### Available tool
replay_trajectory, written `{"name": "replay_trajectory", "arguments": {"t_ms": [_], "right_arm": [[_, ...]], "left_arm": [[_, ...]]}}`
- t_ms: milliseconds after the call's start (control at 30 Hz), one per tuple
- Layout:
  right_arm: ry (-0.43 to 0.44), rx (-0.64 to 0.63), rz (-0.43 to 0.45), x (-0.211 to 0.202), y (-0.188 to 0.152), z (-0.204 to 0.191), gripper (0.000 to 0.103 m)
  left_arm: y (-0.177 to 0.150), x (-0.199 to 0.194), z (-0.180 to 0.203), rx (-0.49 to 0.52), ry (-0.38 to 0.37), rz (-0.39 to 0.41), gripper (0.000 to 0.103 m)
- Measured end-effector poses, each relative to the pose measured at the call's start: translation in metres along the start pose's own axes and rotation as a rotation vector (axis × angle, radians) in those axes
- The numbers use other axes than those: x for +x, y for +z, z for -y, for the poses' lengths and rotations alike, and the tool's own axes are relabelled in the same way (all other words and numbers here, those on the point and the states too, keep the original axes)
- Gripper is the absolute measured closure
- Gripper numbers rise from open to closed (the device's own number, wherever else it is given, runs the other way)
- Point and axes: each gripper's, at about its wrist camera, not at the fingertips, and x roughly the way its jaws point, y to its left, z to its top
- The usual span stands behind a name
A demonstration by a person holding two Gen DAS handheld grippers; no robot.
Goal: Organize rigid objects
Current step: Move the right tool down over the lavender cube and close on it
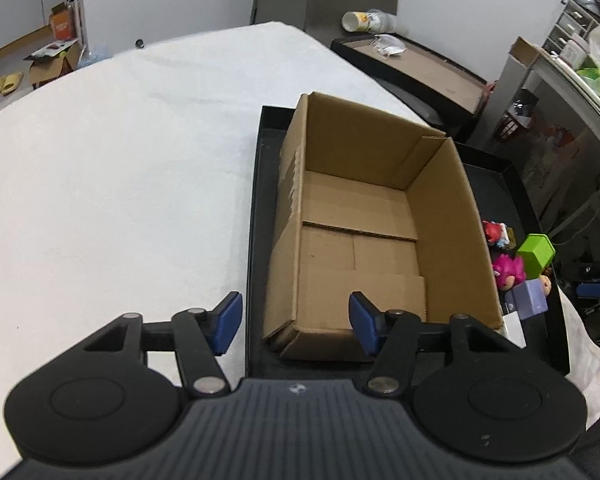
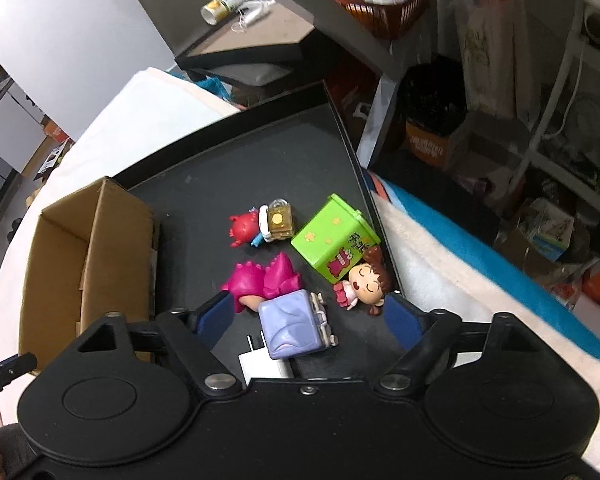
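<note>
An empty open cardboard box [image 1: 364,240] stands on a black tray [image 1: 260,216]; it also shows in the right wrist view [image 2: 84,256]. To the box's right on the tray [image 2: 260,152] lie small toys: a green cube box [image 2: 334,238], a red figure with a gold piece [image 2: 260,226], a magenta figure [image 2: 264,278], a lilac block [image 2: 294,330], a brown-haired doll [image 2: 364,284] and a white block [image 2: 260,364]. My left gripper [image 1: 296,322] is open over the box's near left corner. My right gripper [image 2: 310,318] is open above the lilac block, empty.
The tray lies on a white-covered table [image 1: 120,160]. A second dark tray [image 1: 420,68] with a cup and bottle sits behind. Cluttered shelves [image 1: 572,80] and boxes stand to the right; a red basket [image 2: 384,4] sits on a shelf there.
</note>
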Motion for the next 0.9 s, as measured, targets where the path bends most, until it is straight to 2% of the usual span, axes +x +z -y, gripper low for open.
{"name": "replay_trajectory", "arguments": {"t_ms": [233, 367, 433, 467, 500, 533, 600, 667, 900], "right_arm": [[-0.015, -0.069, -0.079, 0.028, -0.003, -0.013, 0.024], [-0.019, -0.095, -0.112, 0.040, -0.003, -0.020, 0.024], [-0.039, -0.127, -0.120, 0.046, -0.004, -0.025, 0.028], [-0.054, -0.142, -0.134, 0.051, -0.005, -0.026, 0.037], [-0.062, -0.145, -0.151, 0.055, -0.006, -0.026, 0.051], [-0.068, -0.143, -0.172, 0.059, -0.008, -0.025, 0.057], [-0.074, -0.154, -0.183, 0.061, -0.010, -0.025, 0.059], [-0.084, -0.167, -0.175, 0.058, -0.011, -0.026, 0.059], [-0.071, -0.166, -0.129, 0.039, -0.019, -0.032, 0.060]], "left_arm": [[0.010, 0.009, 0.005, 0.047, 0.020, -0.026, 0.058], [0.011, 0.017, 0.002, 0.036, -0.016, -0.069, 0.067], [0.011, 0.020, 0.000, 0.025, -0.026, -0.082, 0.072], [0.010, 0.020, 0.000, 0.022, -0.024, -0.081, 0.073], [0.009, 0.020, -0.001, 0.020, -0.025, -0.077, 0.074], [0.009, 0.020, -0.001, 0.015, -0.027, -0.075, 0.074], [0.009, 0.021, -0.004, -0.008, -0.034, -0.081, 0.080], [0.008, 0.020, -0.003, -0.011, -0.032, -0.077, 0.080], [0.003, 0.019, 0.004, 0.031, -0.043, -0.084, 0.086]]}}
